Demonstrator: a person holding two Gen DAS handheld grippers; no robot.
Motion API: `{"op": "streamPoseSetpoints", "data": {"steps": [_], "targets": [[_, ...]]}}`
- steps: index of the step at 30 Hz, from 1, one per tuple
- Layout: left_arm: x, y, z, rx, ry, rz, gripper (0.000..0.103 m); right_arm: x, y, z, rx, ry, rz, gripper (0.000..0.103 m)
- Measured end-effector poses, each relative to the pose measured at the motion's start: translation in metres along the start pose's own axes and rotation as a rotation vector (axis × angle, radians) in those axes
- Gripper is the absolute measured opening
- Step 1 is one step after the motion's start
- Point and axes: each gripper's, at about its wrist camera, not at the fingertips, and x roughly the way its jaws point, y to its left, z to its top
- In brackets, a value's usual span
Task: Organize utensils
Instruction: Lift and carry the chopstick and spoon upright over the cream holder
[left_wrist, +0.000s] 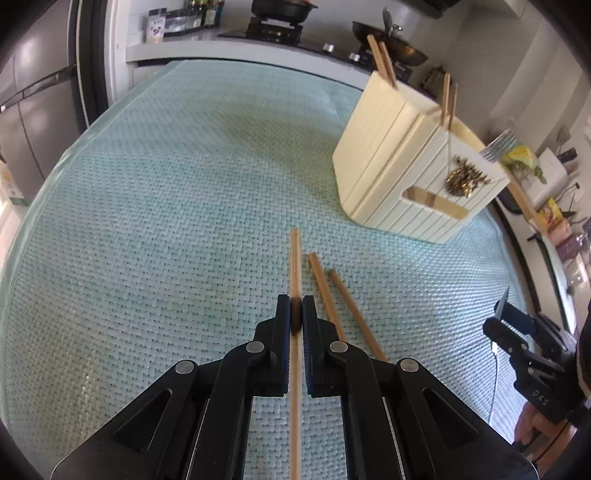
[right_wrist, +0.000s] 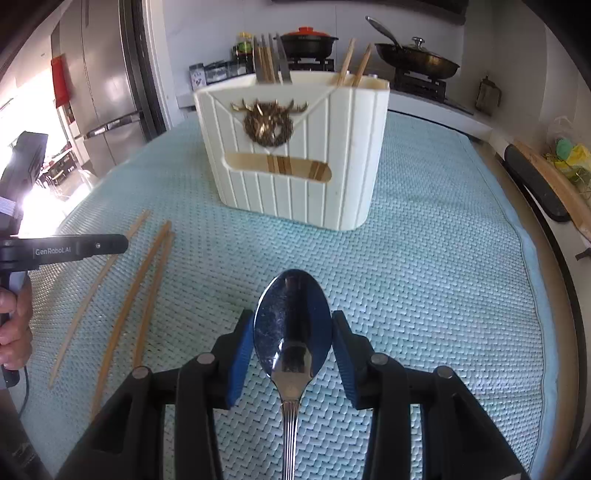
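- The left gripper (left_wrist: 296, 314) is clamped on one wooden chopstick (left_wrist: 294, 258), its jaws nearly together with the stick running straight out between them toward the far side.
- Two more loose chopsticks (left_wrist: 334, 306) lie on the woven blue-green mat (left_wrist: 166, 206) just to the right of the held one, near but apart from it.
- The right gripper (right_wrist: 293, 332) has a metal spoon (right_wrist: 291, 325) between its blue pads, bowl pointing forward; the pads sit against the bowl's edges, so it looks gripped, though the fisheye makes the contact on the right side hard to judge.
- The cream utensil holder (right_wrist: 295, 147) stands upright at the far side of the mat, already holding chopsticks, a knife and a fork (left_wrist: 498, 146) in its compartments.
- Risk: the chopstick is held at a single narrow point, so it could pivot in the jaws and miss the holder's opening.
- Risk: a grip across a rounded, polished spoon bowl is slippery; tilting it could let the spoon slide out onto the mat.
- Risk: both tools heading for the same holder could collide, or nudge it and tip it over.
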Motion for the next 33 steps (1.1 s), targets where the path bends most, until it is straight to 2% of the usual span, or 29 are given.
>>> {"op": "streamPoseSetpoints", "data": {"steps": [4, 7, 13, 17, 21, 33], "targets": [[-0.05, -0.011, -0.002, 0.012, -0.104, -0.052, 0.004, -0.039, -0.002, 0.001, 0.006, -0.091, 0.033, 0.042], [-0.088, -0.005, -0.002, 0.016, -0.179, -0.103, 0.004, -0.068, -0.002, -0.001, 0.014, -0.15, 0.055, 0.042], [-0.138, -0.011, -0.017, 0.035, -0.282, -0.159, 0.004, -0.113, 0.001, -0.007, 0.019, -0.238, 0.078, 0.042], [-0.146, -0.016, -0.015, 0.033, -0.314, -0.189, 0.004, -0.128, 0.006, -0.008, 0.016, -0.269, 0.086, 0.042], [-0.152, -0.021, -0.018, 0.041, -0.337, -0.186, 0.004, -0.131, 0.011, -0.008, 0.012, -0.276, 0.081, 0.042], [-0.163, -0.023, -0.02, 0.049, -0.359, -0.201, 0.004, -0.154, 0.017, -0.005, 0.011, -0.328, 0.076, 0.042]]}}
